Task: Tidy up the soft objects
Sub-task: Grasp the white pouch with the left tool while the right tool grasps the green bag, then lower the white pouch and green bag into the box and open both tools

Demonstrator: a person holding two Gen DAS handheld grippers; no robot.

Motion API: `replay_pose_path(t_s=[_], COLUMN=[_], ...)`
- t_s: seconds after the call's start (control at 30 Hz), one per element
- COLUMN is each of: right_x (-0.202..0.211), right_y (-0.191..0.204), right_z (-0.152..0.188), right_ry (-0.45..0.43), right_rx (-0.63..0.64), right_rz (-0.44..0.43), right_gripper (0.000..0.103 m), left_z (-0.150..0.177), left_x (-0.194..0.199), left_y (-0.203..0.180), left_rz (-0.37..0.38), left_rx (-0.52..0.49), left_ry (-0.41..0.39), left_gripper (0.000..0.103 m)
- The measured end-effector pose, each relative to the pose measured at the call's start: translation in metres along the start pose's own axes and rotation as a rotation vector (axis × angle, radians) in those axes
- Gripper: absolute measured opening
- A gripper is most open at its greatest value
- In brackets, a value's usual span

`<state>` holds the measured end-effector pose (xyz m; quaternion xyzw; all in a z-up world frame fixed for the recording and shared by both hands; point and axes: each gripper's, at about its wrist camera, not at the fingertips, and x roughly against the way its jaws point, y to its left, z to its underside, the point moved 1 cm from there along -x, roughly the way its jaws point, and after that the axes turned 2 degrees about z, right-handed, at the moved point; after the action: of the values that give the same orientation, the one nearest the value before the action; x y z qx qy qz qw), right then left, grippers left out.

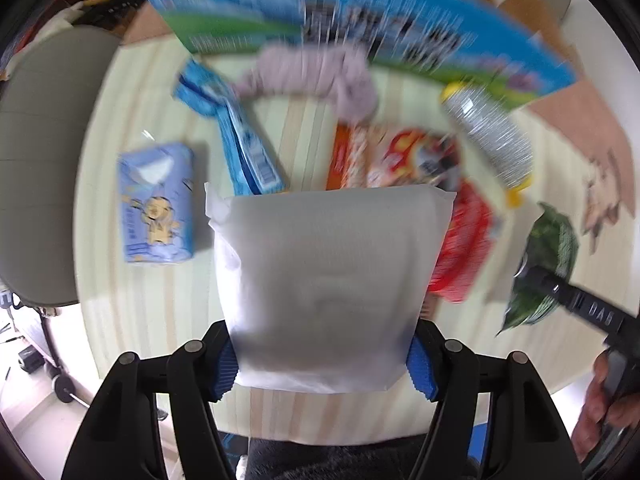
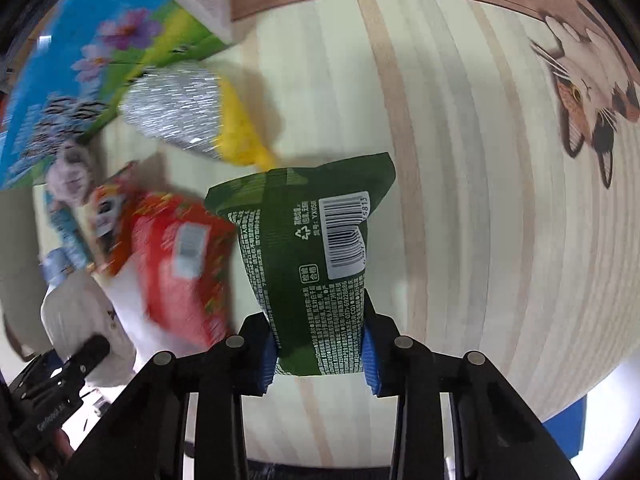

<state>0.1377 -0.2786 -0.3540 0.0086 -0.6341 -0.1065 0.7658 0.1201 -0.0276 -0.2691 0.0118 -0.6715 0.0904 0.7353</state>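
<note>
My left gripper (image 1: 322, 364) is shut on a white soft pack (image 1: 328, 276) and holds it above the pale wood table (image 1: 132, 320). My right gripper (image 2: 320, 356) is shut on a dark green pouch (image 2: 312, 264) with a barcode, held above the table (image 2: 480, 200); the pouch also shows at the right of the left wrist view (image 1: 548, 256). The white pack shows at the lower left of the right wrist view (image 2: 80, 320).
On the table lie a light blue tissue pack (image 1: 156, 204), a blue packet (image 1: 236, 136), a lilac cloth (image 1: 316, 76), a red pack (image 1: 464, 240), a colourful snack bag (image 1: 404, 160) and a silver-yellow bag (image 1: 492, 136). A big blue box (image 1: 340, 20) stands behind. A cat mat (image 2: 580, 92) lies far right.
</note>
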Motion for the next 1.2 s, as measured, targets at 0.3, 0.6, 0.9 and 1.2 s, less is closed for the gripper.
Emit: replay_pose_path(t_s=[0.3,0.6,0.9,1.2], right_x=[0.144,0.179,0.085,0.044], right_y=[0.058,0.141,0.162,0.175], right_z=[-0.018,-0.148,-0.265,-0.299], right_ry=[-0.165,-0.214,-0.125,-0.083], right_rx=[0.126,0.153,0.126,0.157], right_rz=[-0.198,-0.159,0.006,0.072], right_gripper=[0.035,0.035,0.035,0.035], left_z=[-0.065,-0.224,-0.300,-0.334], left_x=[0.178,0.146,0.030,-0.016], left_y=[-0.034,-0.044,-0.028,-0.047], left_rz=[0.105,0.076,0.129,0.111], left_rx=[-0.032,-0.103,-0.143,-0.238], left_ry=[-0.210,-0.140,0.061,0.110], left_gripper=[0.066,0.066,0.066,0.068])
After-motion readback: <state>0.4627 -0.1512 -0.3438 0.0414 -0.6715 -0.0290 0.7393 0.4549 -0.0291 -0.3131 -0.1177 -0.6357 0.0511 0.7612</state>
